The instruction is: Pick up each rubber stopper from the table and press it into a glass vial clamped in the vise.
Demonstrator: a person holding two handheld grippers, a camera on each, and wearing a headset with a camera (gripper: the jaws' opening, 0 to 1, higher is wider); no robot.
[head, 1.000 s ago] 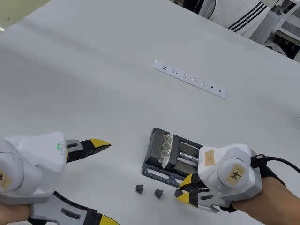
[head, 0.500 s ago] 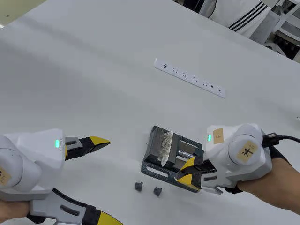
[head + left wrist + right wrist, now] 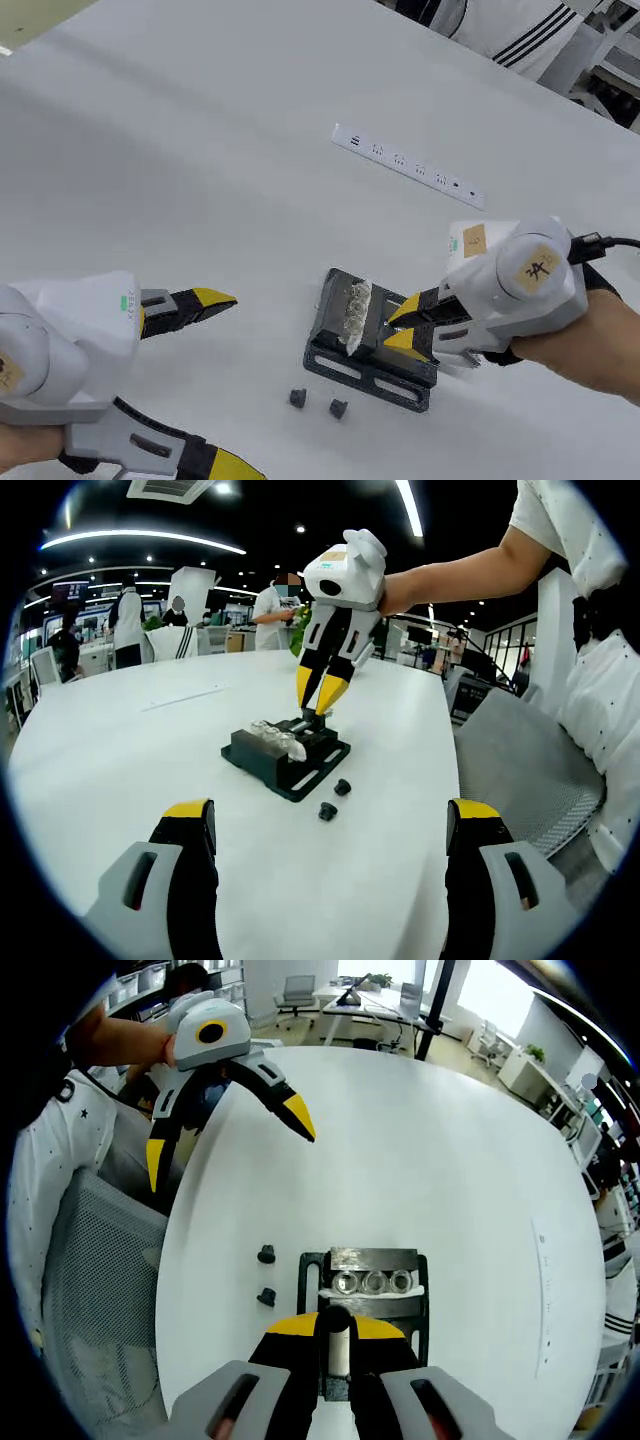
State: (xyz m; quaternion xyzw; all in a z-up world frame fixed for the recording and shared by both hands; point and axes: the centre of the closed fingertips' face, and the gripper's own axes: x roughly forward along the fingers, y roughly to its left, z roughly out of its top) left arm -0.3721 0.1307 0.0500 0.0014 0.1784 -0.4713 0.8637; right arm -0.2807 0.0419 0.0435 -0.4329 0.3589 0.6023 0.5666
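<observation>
A black vise (image 3: pixel 333 357) (image 3: pixel 312 1270) clamps three glass vials (image 3: pixel 373 1282) in white padding (image 3: pixel 355 310). Two dark rubber stoppers (image 3: pixel 298 398) (image 3: pixel 338 407) lie on the white table just in front of it, also seen as stoppers (image 3: pixel 341 787) (image 3: pixel 266 1254). My right gripper (image 3: pixel 403 328) (image 3: pixel 333 1326) hovers over the vise's screw end, shut on a third dark stopper (image 3: pixel 333 1318), short of the vials. My left gripper (image 3: pixel 222 380) (image 3: pixel 330 825) stands open and holds nothing, well left of the vise.
A white power strip (image 3: pixel 408 166) lies farther back on the table. A grey mesh chair (image 3: pixel 90 1300) stands by the table's near edge. People sit beyond the far edge (image 3: pixel 500 25).
My right gripper has lifted from the table beside the stoppers and moved up over the vise, carrying one stopper; two stay on the table. The left gripper has barely moved.
</observation>
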